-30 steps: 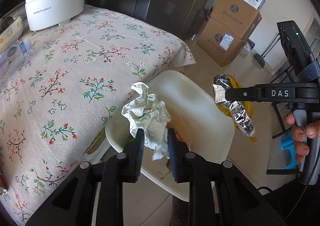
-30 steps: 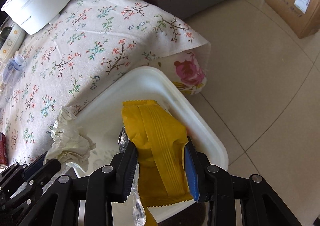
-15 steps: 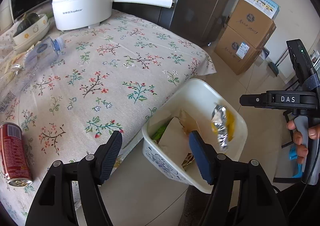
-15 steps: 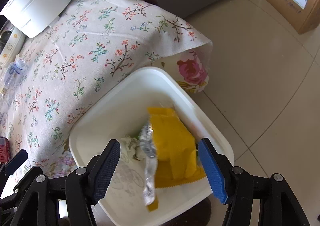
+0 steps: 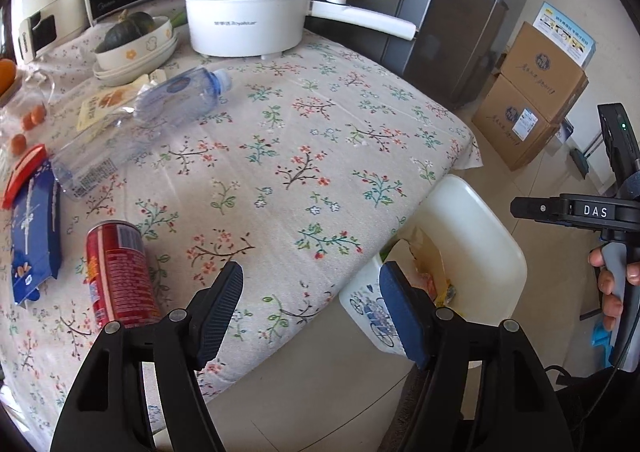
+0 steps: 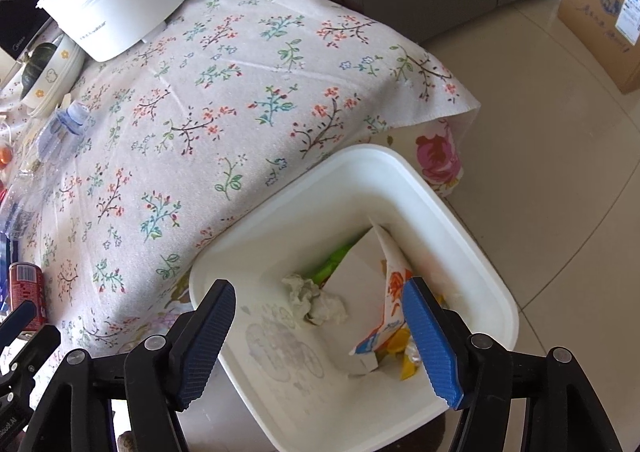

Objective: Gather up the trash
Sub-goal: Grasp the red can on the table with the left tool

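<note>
Both tongs, your left gripper [image 5: 311,311] and right gripper [image 6: 320,336], are hanging wide open, holding nothing. Lower left, the red can [image 5: 118,272] is lying by the table edge [image 5: 280,336]; a bump could be rolling it off, missing the bin [image 6: 460,236].

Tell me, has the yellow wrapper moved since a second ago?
Yes. It left the right claw, dropping into the white bin, where the yellow wrapper lies.

Black gripper [image 6: 322,336], blue ribbed pads [image 6: 430,340], silver screws

My white bin [image 6: 452,212] sits on the floor against the table's corner, holding a crumpled tissue [image 6: 314,300], cartons and wrappers. A red can [image 5: 118,272] lies on the table.
</note>
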`<state>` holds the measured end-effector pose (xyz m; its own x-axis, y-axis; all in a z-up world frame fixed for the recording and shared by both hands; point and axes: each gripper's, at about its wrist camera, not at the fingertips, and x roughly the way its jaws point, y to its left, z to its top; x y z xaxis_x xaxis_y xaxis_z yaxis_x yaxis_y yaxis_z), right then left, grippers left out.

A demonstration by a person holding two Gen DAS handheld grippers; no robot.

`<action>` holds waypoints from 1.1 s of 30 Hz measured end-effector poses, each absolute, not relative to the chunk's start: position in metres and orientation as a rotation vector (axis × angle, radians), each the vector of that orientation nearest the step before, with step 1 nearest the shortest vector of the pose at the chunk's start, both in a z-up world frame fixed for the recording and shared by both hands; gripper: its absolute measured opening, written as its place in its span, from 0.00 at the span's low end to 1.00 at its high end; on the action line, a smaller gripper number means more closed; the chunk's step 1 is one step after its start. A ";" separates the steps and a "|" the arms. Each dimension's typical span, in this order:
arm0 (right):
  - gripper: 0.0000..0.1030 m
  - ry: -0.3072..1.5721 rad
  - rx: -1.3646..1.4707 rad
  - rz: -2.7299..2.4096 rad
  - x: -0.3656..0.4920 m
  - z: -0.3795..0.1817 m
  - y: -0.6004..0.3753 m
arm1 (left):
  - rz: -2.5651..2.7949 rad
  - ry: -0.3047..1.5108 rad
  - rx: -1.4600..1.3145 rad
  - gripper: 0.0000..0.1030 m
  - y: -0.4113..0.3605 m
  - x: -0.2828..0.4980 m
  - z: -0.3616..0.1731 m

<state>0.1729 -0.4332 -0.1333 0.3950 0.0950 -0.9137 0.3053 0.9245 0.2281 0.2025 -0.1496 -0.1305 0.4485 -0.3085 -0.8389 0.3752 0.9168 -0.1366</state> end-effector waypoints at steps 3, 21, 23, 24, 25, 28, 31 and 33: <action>0.72 1.166 0.371 -0.122 0.179 -0.132 -0.423 | -0.371 1.030 0.044 0.71 -0.128 0.209 -0.126; 0.72 1.183 0.319 -0.079 0.190 -0.131 -0.392 | -0.149 1.176 -0.152 0.71 -0.044 0.249 -0.155; 0.72 1.184 0.317 -0.080 0.189 -0.131 -0.392 | -0.137 1.180 -0.144 0.68 -0.043 0.251 -0.158; 0.72 1.185 0.316 -0.079 0.189 -0.131 -0.392 | -0.134 1.182 -0.142 0.67 -0.042 0.251 -0.159; 0.72 1.185 0.316 -0.079 0.189 -0.131 -0.393 | -0.132 1.184 -0.140 0.64 -0.041 0.252 -0.160; 0.72 1.185 0.316 -0.080 0.189 -0.131 -0.392 | -0.127 1.192 -0.133 0.55 -0.040 0.253 -0.163; 0.72 1.185 0.316 -0.079 0.189 -0.131 -0.392 | -0.132 1.195 -0.126 0.54 -0.039 0.253 -0.164; 0.72 1.185 0.314 -0.078 0.189 -0.131 -0.392 | -0.134 1.196 -0.118 0.54 -0.040 0.252 -0.164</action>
